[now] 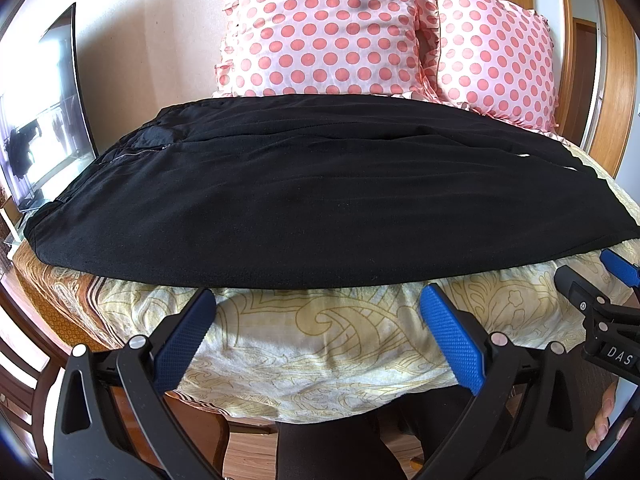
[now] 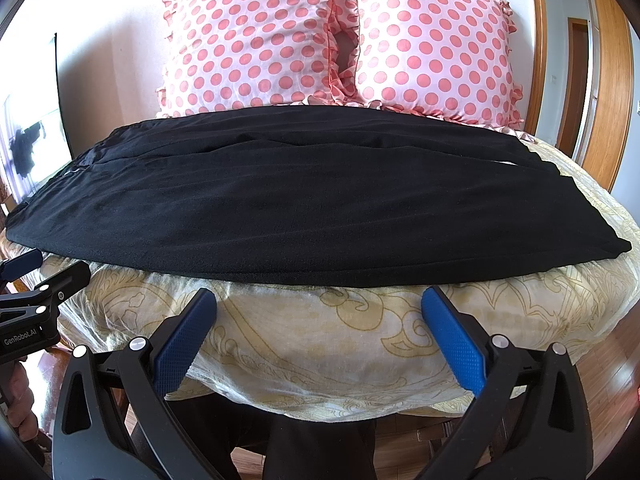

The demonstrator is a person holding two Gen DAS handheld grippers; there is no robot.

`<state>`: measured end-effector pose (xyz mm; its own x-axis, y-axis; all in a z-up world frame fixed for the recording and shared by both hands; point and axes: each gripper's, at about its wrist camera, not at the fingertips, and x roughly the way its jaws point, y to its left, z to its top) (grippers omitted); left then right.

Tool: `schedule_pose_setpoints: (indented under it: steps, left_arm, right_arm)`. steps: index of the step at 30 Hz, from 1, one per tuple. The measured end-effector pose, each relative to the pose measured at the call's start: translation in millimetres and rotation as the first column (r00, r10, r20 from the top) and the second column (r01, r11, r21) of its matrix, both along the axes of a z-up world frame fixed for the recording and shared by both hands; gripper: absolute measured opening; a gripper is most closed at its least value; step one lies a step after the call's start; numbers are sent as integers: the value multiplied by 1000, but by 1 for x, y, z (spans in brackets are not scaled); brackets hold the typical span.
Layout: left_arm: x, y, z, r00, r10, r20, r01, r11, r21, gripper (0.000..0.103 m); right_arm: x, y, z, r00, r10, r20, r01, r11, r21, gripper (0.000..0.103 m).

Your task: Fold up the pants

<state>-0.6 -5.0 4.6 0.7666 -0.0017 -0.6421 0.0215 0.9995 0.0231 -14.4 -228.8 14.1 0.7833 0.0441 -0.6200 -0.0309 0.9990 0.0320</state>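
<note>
Black pants (image 1: 304,200) lie flat across the bed, folded lengthwise, waist with a zipper at the left and leg ends at the right; they also show in the right wrist view (image 2: 312,208). My left gripper (image 1: 318,300) is open and empty, just short of the pants' near edge. My right gripper (image 2: 320,302) is open and empty, also just short of the near edge. The right gripper's blue fingers (image 1: 618,270) show at the right edge of the left wrist view. The left gripper's blue fingers (image 2: 24,260) show at the left edge of the right wrist view.
The bed has a cream patterned cover (image 1: 320,340). Two pink polka-dot pillows (image 1: 328,32) (image 1: 492,56) stand behind the pants. A screen (image 1: 44,120) stands at the left. A wooden door frame (image 2: 604,60) is at the right. Wooden floor lies below.
</note>
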Motion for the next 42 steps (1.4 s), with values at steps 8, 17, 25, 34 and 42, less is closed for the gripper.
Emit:
schedule_pose_setpoints:
  steps: [8, 17, 25, 34, 42]
  left_arm:
    - [0, 0, 0, 1000, 0, 0, 0, 1000, 0, 101]
    - [0, 0, 0, 1000, 0, 1, 0, 1000, 1, 101]
    - [0, 0, 0, 1000, -1, 1, 1, 1000, 1, 101]
    - [0, 1, 0, 1000, -1, 1, 1, 1000, 0, 101]
    - [-3, 3, -1, 1000, 1, 8, -1, 1000, 3, 101]
  right_arm:
    - [0, 0, 1, 1000, 0, 0, 0, 1000, 0, 102]
    - [-1, 1, 1, 1000, 0, 1, 0, 1000, 0, 102]
    - [-1, 1, 1, 1000, 0, 1, 0, 1000, 0, 102]
    - [-1, 2, 3, 1000, 0, 1, 0, 1000, 0, 102]
    - [1, -8, 14, 999, 44, -9, -44, 999, 12, 102]
